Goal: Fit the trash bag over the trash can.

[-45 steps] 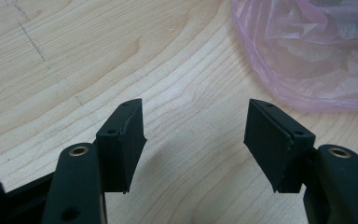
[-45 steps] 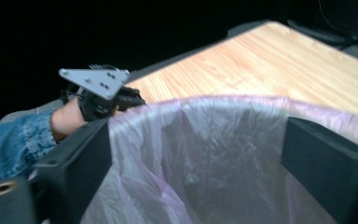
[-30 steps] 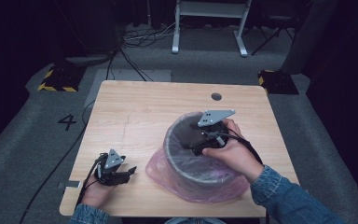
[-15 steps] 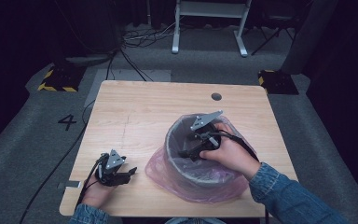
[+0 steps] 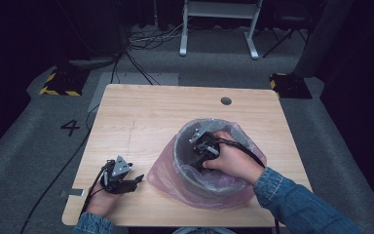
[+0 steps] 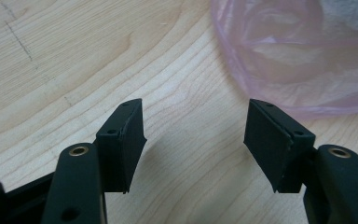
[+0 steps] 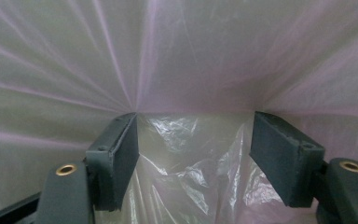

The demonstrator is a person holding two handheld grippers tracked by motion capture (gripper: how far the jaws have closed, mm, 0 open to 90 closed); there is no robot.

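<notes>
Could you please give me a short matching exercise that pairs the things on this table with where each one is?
Things:
1. left gripper
2. right gripper
3. pink bag
4. grey bin

Places:
A. lines the bin and spills over its rim onto the table
B. stands on the near right part of the wooden table
C. rests on the table's near left corner, jaws apart
D. reaches down inside the bin

Pairs: 1-C, 2-D, 3-A, 4-B

Blue denim sleeves (image 5: 292,200) are worn on both forearms. Each black claw (image 5: 136,180) is topped by a grey three-cornered plate (image 5: 120,166), trailed by a black cable (image 5: 90,187), and fitted with brass-ringed screw holes (image 6: 79,150).
</notes>
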